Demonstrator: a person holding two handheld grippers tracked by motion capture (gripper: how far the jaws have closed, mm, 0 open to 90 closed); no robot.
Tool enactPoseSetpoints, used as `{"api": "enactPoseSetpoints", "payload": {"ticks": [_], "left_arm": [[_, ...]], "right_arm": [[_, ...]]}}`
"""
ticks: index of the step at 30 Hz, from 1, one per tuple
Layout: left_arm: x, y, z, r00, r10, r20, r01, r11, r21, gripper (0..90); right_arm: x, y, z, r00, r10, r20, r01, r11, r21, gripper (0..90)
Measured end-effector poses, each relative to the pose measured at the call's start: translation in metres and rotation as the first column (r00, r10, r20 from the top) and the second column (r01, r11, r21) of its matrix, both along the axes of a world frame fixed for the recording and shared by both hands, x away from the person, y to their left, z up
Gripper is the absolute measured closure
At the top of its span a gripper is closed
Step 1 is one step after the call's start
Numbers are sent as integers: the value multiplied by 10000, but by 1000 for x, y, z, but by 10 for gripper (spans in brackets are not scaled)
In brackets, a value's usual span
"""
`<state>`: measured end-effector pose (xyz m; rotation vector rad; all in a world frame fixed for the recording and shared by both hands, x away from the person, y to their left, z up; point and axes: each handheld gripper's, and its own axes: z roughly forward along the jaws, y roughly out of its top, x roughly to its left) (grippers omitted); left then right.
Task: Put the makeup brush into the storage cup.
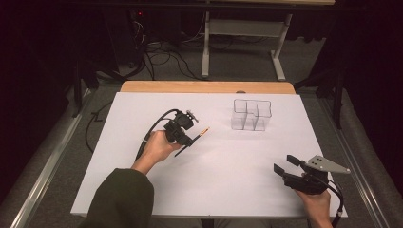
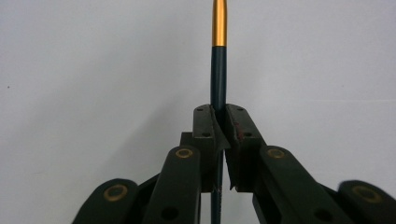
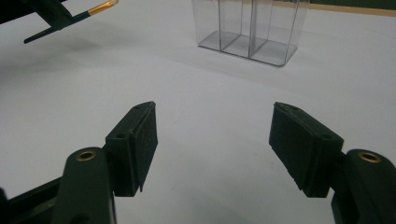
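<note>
I am watching the left gripper (image 1: 192,138) clamping a slim dark-green pencil-like stick with a gold metal tip (image 1: 198,135) — its fingers (image 2: 205,126) are pressing on the shaft from both sides, with the gold end sticking out beyond them and the dark tail running back under the gripper body. In the high view the stick is being held clear of the white desk (image 1: 142,190), slanting up toward the right, over the left-middle of the surface. The person's left hand (image 1: 157,147), in a dark green sleeve (image 1: 121,199), is wrapping around the gripper's body.

The right gripper (image 1: 284,165) is sitting near the desk's front right corner, in the person's right hand (image 1: 316,202), its fingers (image 3: 135,140) standing wide apart with nothing between them — just bare desk.

A clear plastic organiser box with upright dividers (image 1: 251,115) is standing toward the back right of the desk, well apart from both grippers. In the right gripper view I am seeing its compartments (image 3: 250,28) straight ahead, and the stick's gold tip (image 3: 102,8) at the upper left.
</note>
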<state>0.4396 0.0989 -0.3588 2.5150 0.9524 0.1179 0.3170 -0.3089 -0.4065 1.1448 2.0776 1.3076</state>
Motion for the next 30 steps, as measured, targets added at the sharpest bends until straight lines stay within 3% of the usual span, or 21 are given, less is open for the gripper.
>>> {"api": "enactPoseSetpoints", "payload": {"ticks": [14, 30], "left_arm": [[-21, 11, 1, 9995, -14, 308, 44, 9954, -962, 833], [-42, 17, -2, 9992, -2, 407, 81, 9811, -1935, 832]], "right_arm": [[0, 1, 0, 10000, 31, -32, -31, 10000, 8, 344], [0, 1, 0, 10000, -11, -75, 10, 10000, -17, 345]]}}
